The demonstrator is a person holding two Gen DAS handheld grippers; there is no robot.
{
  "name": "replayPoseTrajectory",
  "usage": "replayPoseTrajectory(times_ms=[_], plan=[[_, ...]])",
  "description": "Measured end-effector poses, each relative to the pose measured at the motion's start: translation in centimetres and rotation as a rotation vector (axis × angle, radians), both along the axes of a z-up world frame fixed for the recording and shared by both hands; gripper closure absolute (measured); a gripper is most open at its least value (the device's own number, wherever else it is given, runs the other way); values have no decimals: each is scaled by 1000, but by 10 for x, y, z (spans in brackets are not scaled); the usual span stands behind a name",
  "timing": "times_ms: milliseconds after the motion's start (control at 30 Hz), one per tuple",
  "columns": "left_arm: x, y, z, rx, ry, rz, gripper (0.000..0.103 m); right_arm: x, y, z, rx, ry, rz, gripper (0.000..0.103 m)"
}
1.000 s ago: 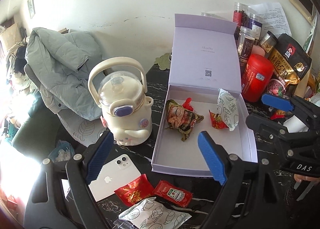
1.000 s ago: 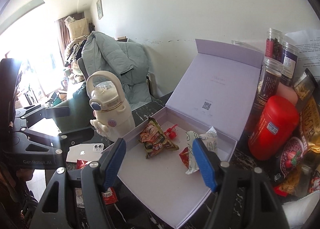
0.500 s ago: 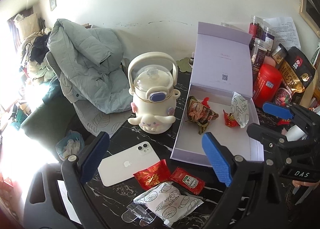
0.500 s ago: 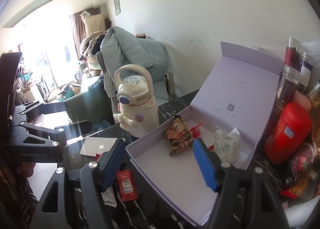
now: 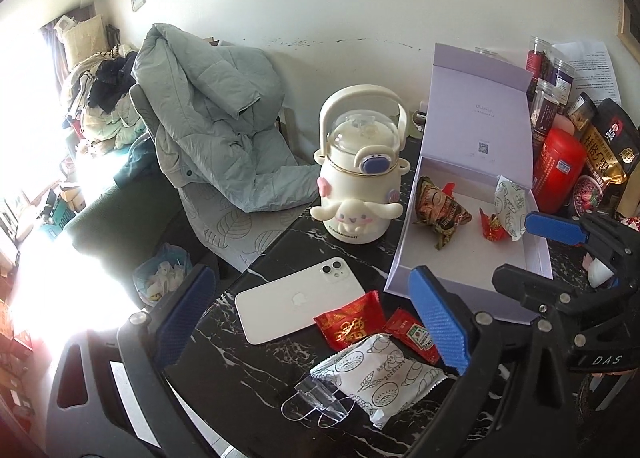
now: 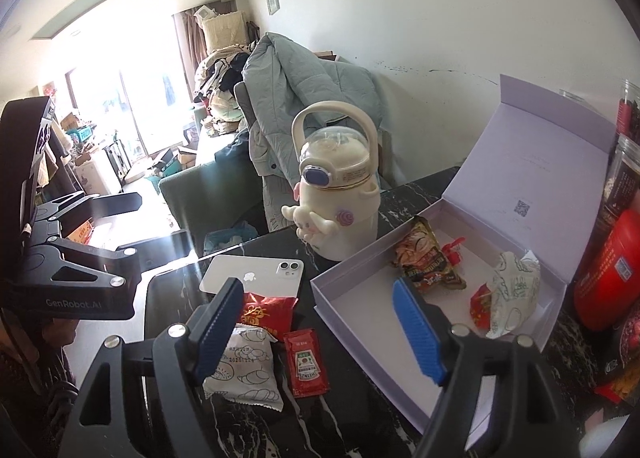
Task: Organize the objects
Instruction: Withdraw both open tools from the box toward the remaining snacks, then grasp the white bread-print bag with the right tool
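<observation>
An open lilac box (image 5: 472, 258) (image 6: 360, 306) lies on the black marble table, holding a brown snack bag (image 5: 438, 210) (image 6: 424, 262), a white patterned packet (image 5: 508, 202) (image 6: 516, 290) and small red wrappers. On the table before it lie a red packet (image 5: 350, 320) (image 6: 266, 310), a ketchup sachet (image 5: 414, 336) (image 6: 306, 362), a white bread packet (image 5: 380, 372) (image 6: 240, 366) and a clear clip (image 5: 320, 404). My left gripper (image 5: 312, 322) is open and empty above these packets. My right gripper (image 6: 320, 330) (image 5: 556, 254) is open and empty by the box's front.
A cream kettle-shaped bottle (image 5: 358, 174) (image 6: 336, 186) stands left of the box. A white phone (image 5: 300, 300) (image 6: 256, 272) lies face down near the table edge. Red canister (image 5: 558, 166), jars and snack bags crowd the right. A chair with a grey jacket (image 5: 216, 118) stands behind.
Both grippers have pulled back and swung left, away from the box. The loose packets and the phone on the table have come into fuller view. Both stay open.
</observation>
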State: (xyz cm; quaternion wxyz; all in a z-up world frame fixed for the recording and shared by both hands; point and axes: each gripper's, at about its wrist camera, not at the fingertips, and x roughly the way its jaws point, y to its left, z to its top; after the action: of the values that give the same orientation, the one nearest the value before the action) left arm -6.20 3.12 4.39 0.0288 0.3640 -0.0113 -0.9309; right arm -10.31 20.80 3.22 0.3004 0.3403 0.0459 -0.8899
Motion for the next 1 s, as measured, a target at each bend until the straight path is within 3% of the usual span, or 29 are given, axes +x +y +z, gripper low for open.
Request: replayPoseTrajectory(times_ms=[633, 1000], plan=[[20, -25, -52, 25, -112, 39, 5, 12, -30, -49, 54, -98, 114, 25], [25, -27, -76, 19, -161, 14, 5, 21, -46, -68, 71, -131, 185, 25]])
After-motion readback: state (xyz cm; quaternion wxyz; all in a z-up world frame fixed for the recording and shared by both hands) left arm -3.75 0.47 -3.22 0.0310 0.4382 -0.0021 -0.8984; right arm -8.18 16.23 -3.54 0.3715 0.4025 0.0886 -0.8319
